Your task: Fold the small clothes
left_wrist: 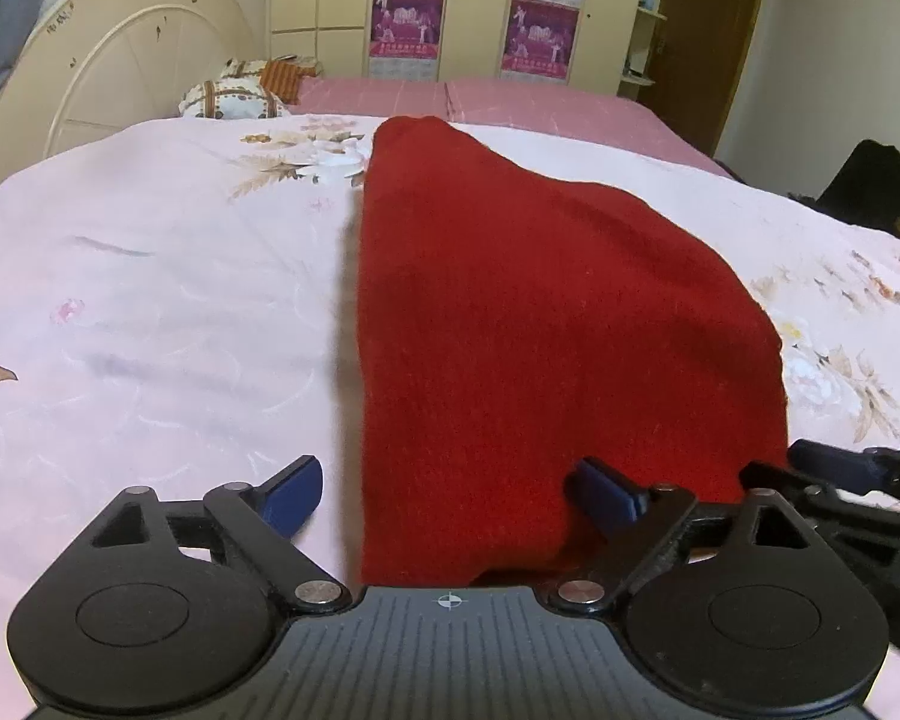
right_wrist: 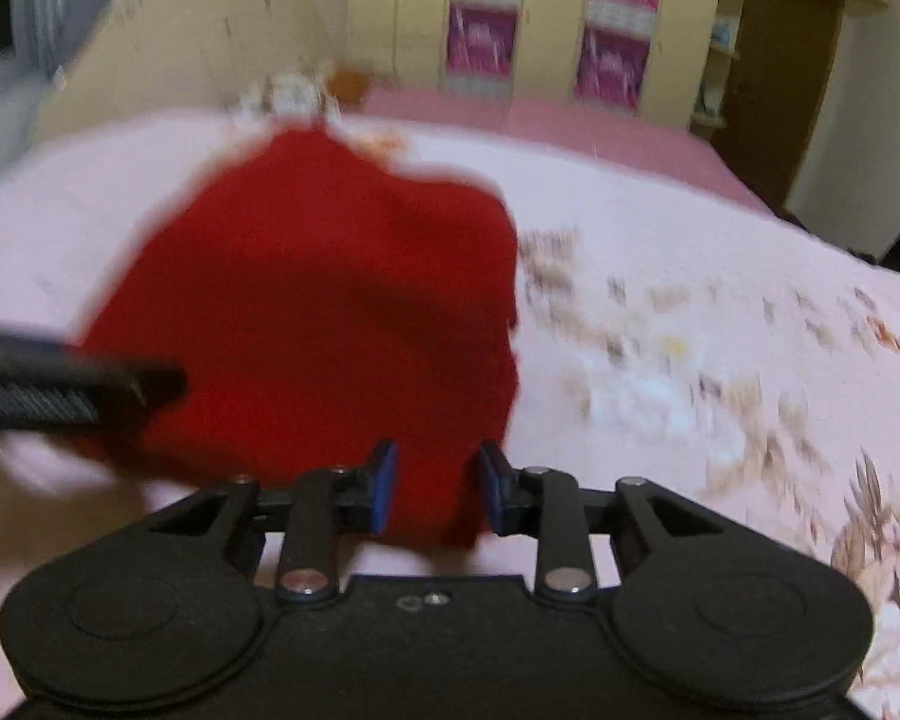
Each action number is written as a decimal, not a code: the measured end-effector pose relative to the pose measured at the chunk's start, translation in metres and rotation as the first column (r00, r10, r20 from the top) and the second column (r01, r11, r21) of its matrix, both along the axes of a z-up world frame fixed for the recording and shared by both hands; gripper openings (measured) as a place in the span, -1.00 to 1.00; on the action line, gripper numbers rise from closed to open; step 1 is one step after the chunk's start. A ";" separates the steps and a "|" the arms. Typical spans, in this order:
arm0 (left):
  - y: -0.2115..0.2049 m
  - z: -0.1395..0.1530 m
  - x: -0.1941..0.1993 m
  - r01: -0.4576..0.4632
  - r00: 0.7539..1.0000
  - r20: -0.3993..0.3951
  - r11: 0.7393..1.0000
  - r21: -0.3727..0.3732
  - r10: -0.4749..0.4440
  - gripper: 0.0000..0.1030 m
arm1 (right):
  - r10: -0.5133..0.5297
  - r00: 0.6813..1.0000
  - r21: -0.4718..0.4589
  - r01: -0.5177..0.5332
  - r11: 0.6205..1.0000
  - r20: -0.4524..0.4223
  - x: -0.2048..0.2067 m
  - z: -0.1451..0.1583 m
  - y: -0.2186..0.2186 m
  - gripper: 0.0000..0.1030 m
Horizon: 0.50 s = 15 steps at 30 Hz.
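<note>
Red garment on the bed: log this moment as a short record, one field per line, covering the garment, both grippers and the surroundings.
garment: red knit cloth, lying flat on the bed, narrowing toward its far end
surface: pink floral bedspread
left gripper: jaws wide open over the garment's near left edge, nothing pinched
right gripper: jaws partly open, near right corner of the cloth between the pads, no clear pinch; view blurred
background: pillows by the cream headboard, wardrobe with magenta posters
</note>
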<state>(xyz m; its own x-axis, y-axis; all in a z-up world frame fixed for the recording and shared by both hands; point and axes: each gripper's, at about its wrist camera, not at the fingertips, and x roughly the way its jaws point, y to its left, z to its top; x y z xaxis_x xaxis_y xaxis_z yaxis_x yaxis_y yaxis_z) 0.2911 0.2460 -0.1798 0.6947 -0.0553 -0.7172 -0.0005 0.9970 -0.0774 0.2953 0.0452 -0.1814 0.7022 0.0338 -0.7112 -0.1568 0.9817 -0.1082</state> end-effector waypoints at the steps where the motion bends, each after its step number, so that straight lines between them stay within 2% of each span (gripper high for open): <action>1: 0.000 0.000 0.000 0.002 1.000 -0.003 1.000 -0.003 -0.002 0.77 | -0.015 1.000 0.023 0.015 1.000 -0.005 0.000 0.005 -0.001 -0.42; 6: 0.001 0.008 -0.005 0.008 1.000 -0.018 1.000 -0.023 -0.009 0.79 | -0.042 0.999 0.090 0.040 0.995 0.023 -0.017 0.023 -0.009 -0.36; 8: -0.001 0.012 -0.009 0.008 1.000 -0.027 1.000 -0.022 -0.009 1.00 | -0.045 0.999 0.094 0.042 0.995 0.029 -0.024 0.028 -0.011 -0.34; 12: -0.008 0.021 -0.018 0.038 0.999 -0.014 0.999 0.006 -0.038 1.00 | -0.047 0.998 0.112 0.043 0.993 0.039 -0.033 0.035 -0.014 -0.29; 15: -0.010 0.026 -0.025 0.027 0.999 -0.038 0.999 0.027 -0.025 1.00 | -0.045 0.998 0.125 0.040 0.991 0.044 -0.041 0.041 -0.016 -0.25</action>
<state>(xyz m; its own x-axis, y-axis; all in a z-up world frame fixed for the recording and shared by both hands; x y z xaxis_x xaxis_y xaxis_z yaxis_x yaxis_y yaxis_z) 0.2659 0.2357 -0.1536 0.6654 -0.0526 -0.7446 0.0230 0.9985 -0.0499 0.2538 0.0290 -0.1409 0.7375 0.0891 -0.6695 -0.1123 0.9936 0.0086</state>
